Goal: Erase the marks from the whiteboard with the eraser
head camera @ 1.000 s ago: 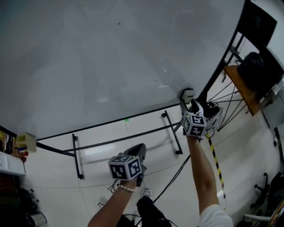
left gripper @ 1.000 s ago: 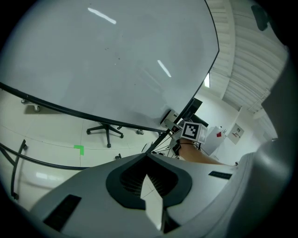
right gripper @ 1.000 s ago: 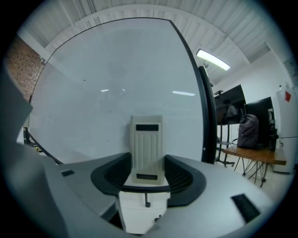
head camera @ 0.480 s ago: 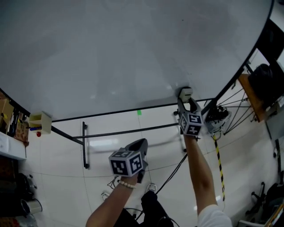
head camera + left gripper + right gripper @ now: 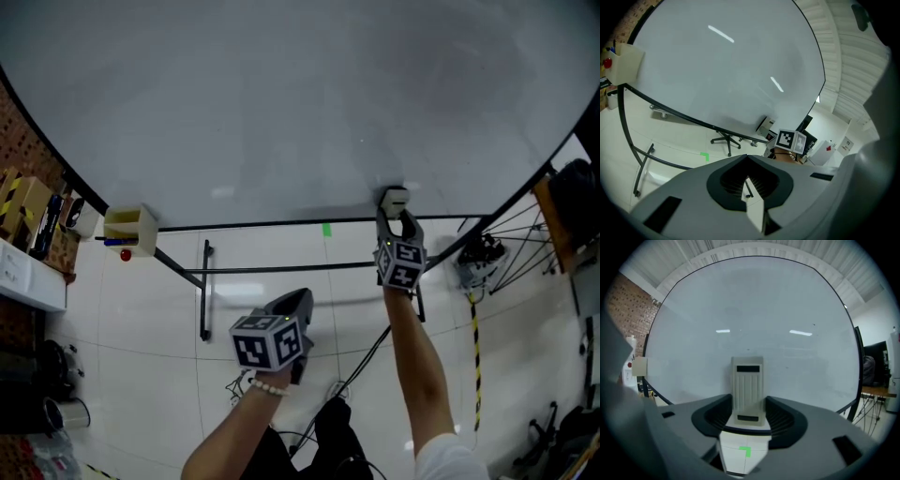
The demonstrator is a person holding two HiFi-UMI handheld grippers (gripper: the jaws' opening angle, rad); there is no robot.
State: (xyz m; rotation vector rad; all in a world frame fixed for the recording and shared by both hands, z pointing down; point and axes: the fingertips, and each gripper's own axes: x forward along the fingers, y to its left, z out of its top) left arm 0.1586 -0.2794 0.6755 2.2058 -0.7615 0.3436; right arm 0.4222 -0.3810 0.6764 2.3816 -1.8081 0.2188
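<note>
The eraser (image 5: 395,199) lies against the whiteboard (image 5: 281,94) (lower edge), box (image 5: 130,228) at left.

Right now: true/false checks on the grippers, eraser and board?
1. The right gripper holds the eraser. True.
2. The eraser is at the top edge of the whiteboard. False: it is at the lower edge.
3. The left gripper grips a marker. False: its jaws are together with nothing between them.
4. A pale box sits by the whiteboard's lower left edge. True.
</note>
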